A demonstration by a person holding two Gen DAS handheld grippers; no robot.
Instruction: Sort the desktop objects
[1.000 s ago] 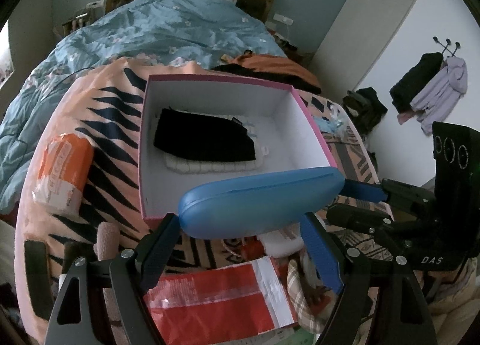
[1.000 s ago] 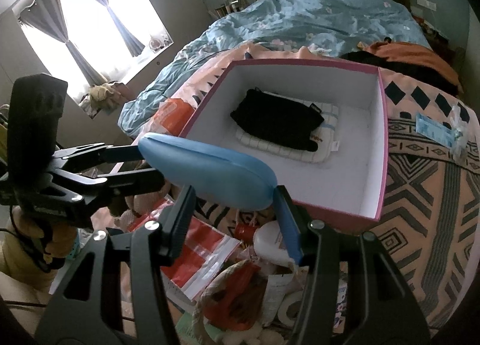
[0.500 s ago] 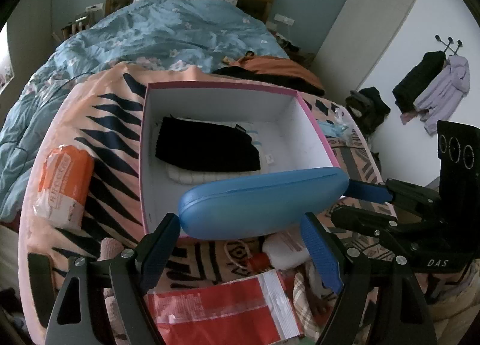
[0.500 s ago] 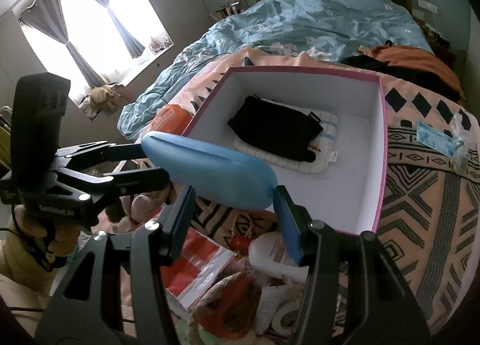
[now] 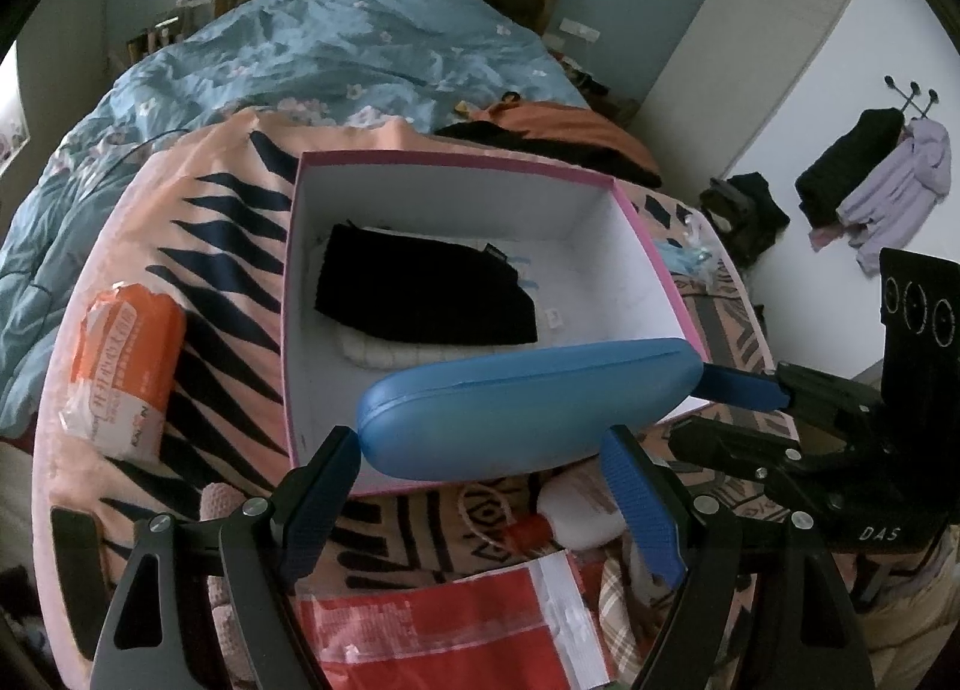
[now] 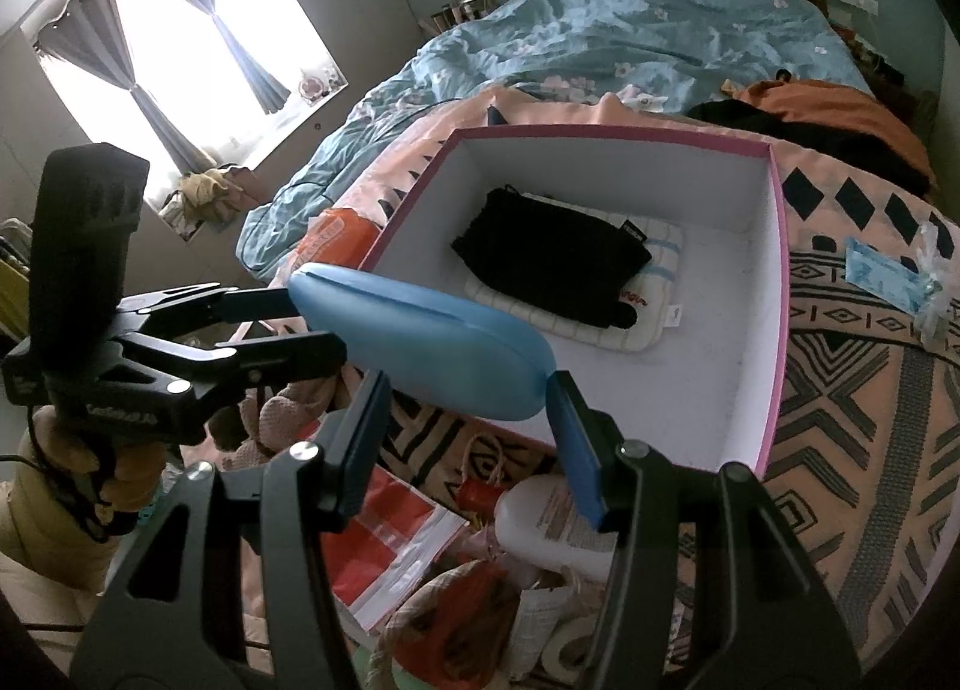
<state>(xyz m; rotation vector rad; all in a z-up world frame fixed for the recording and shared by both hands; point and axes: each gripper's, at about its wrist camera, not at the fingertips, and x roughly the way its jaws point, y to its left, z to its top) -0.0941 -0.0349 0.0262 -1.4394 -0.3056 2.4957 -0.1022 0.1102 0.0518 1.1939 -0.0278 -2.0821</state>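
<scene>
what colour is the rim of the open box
Pink, around white inner walls; the box rim shows best in the right wrist view.

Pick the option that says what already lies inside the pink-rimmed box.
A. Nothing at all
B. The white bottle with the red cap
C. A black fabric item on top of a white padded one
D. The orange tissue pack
C: the right wrist view shows a black fabric item lying on a white padded item on the floor of the pink-rimmed box; nothing else shows inside it.
</scene>
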